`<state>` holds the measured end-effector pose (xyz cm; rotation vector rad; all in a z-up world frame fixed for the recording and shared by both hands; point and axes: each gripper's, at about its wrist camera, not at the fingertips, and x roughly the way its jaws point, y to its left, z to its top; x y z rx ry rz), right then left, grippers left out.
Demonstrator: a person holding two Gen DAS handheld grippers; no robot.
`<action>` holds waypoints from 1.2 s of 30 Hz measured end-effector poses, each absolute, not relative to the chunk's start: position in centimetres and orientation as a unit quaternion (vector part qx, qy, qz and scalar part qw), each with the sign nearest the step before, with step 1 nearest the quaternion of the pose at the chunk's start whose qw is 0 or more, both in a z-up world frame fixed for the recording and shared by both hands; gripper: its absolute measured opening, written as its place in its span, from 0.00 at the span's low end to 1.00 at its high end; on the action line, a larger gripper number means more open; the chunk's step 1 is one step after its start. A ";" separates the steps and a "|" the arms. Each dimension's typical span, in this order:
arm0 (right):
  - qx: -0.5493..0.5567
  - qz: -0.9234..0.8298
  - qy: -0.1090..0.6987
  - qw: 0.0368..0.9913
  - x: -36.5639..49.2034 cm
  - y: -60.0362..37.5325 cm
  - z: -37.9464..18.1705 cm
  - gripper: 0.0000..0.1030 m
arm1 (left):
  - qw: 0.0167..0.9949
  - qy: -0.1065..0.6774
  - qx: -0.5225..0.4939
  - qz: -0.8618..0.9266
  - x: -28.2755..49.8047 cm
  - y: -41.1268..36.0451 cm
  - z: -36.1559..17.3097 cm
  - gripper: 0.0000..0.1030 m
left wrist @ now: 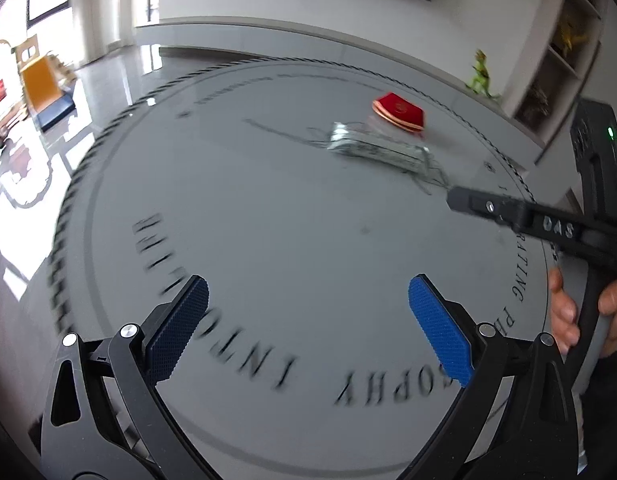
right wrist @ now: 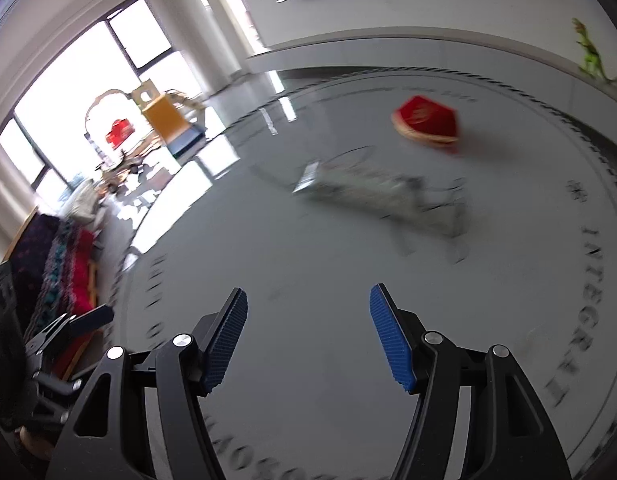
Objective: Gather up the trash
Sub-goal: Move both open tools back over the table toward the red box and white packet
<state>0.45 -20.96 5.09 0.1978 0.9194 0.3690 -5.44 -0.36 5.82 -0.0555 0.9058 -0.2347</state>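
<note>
A crumpled silvery clear wrapper [left wrist: 378, 150] lies on the far right of a round grey table [left wrist: 268, 220] with printed lettering. A red packet with a gold edge [left wrist: 398, 114] lies just beyond it. Both also show in the right wrist view, the wrapper [right wrist: 380, 194] and the red packet [right wrist: 426, 122], blurred. My left gripper [left wrist: 308, 320] is open and empty over the near part of the table. My right gripper [right wrist: 306, 340] is open and empty, short of the wrapper. The right gripper's body [left wrist: 548, 228] shows at the right of the left wrist view, held by a hand.
A low white ledge [left wrist: 268, 36] curves behind the table. A green toy dinosaur [left wrist: 482, 76] stands on it at the right. Shelves [left wrist: 564, 48] are at far right. A yellow and blue box [left wrist: 44, 88] and clutter lie on the floor to the left.
</note>
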 end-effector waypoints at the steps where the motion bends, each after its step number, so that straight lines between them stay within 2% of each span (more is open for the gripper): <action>1: 0.095 0.170 0.441 0.876 1.0 -21.4 5.1 0.63 | 0.890 0.439 -0.016 -0.122 -4.6 -1.1 5.7 0.94; 14: 0.105 0.119 0.448 0.880 5.6 -27.1 4.8 0.63 | 0.864 0.431 0.124 -0.227 6.2 -8.4 4.7 0.94; 25: 0.105 0.107 0.457 0.877 8.5 -28.0 4.8 0.63 | 0.837 0.423 0.216 -0.272 13.0 -12.3 1.9 0.94; 32: 0.100 0.110 0.460 0.875 9.6 -27.3 4.4 0.63 | 0.825 0.439 0.232 -0.268 15.3 -13.2 0.5 0.94; 36: 0.097 0.108 0.458 0.877 10.1 -27.0 4.2 0.63 | 0.819 0.468 0.195 -0.269 16.7 -13.3 0.4 0.94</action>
